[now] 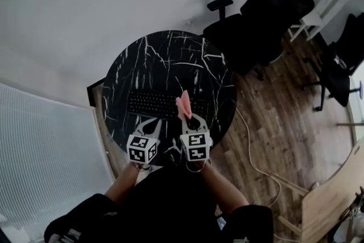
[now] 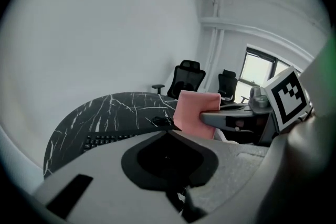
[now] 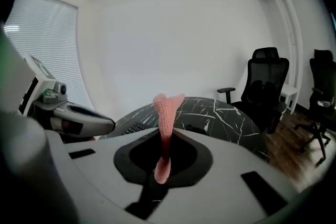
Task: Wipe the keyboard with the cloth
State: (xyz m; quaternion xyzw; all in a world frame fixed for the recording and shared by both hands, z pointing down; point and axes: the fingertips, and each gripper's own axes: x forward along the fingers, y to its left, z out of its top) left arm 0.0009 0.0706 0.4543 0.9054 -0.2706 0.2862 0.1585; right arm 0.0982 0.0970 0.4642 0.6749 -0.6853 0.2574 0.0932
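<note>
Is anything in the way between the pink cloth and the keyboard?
No, nothing that shows. The right gripper pinches the cloth over the right part of the keyboard, and nothing lies between them.

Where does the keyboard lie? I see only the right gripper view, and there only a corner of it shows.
Observer: In the head view the keyboard lies across the near half of the round table.
Operator: Am I over the keys?
Observer: The cloth in the right gripper overlaps the keyboard's right part; touching or above, I cannot tell.
Operator: And the other one?
Observer: The left gripper is at the keyboard's near edge; its own view shows nothing between its jaws.
</note>
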